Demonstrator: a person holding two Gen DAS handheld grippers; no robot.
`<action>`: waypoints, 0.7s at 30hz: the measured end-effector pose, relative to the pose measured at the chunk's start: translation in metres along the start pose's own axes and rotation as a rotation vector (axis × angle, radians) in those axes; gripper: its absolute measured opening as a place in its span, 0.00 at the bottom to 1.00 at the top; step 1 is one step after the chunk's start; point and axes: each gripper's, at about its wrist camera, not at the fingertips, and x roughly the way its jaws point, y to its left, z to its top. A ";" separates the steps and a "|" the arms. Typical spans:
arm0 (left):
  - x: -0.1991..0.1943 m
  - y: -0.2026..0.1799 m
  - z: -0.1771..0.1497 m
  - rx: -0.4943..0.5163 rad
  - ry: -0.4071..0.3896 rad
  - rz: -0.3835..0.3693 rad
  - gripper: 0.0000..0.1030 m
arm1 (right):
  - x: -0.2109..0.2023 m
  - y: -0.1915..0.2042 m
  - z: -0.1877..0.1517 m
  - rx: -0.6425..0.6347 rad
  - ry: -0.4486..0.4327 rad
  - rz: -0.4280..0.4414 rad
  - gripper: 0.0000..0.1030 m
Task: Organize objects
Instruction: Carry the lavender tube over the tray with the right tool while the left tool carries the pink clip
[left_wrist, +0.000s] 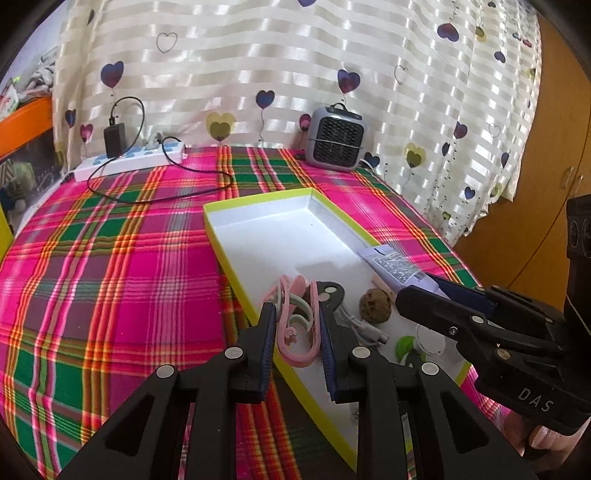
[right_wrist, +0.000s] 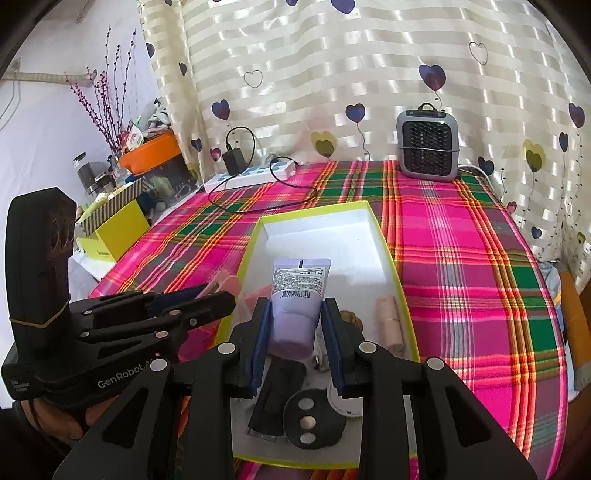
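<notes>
- The step in hand seems to be the carrying of two things into the shallow white cardboard box with the yellow-green rim (left_wrist: 225, 236), which lies open on the counter covered with a pink and green plaid cloth (left_wrist: 110, 258).
- The left claw (left_wrist: 297, 332) is closed narrowly on a pink plastic clip-like piece with loops (left_wrist: 291, 332); its blue pads press on both sides of it, over the near left edge of the box.
- The right claw (right_wrist: 295, 328) stands about half open and grips the lavender squeeze tube with a white printed label (right_wrist: 297, 295) by its lower part, above the near half of the box.
- Already in the box lie a brown rough ball (left_wrist: 375, 306), a white cable (left_wrist: 364, 326), a beige roll (right_wrist: 389, 325) and a black flat piece with three metal discs (right_wrist: 314, 421); the far half is free.
- The next move probably calls for lowering each thing to a free place on the box floor, then opening the jaws without pushing the neighbours.
- Readable writing: "GenRobot" on the left gripper body in the right wrist view, "DAS" on the right one in the left wrist view. The tube shows a barcode and small print, too fine to read.
</notes>
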 end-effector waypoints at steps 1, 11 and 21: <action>0.000 -0.001 -0.001 0.001 0.001 -0.001 0.20 | -0.001 -0.001 -0.001 0.001 0.000 0.001 0.28; 0.001 -0.011 -0.006 -0.002 0.010 -0.001 0.20 | -0.001 0.003 -0.008 -0.015 0.018 0.015 0.28; 0.004 -0.014 -0.009 -0.012 0.020 -0.001 0.20 | 0.001 0.004 -0.013 -0.030 0.044 0.006 0.28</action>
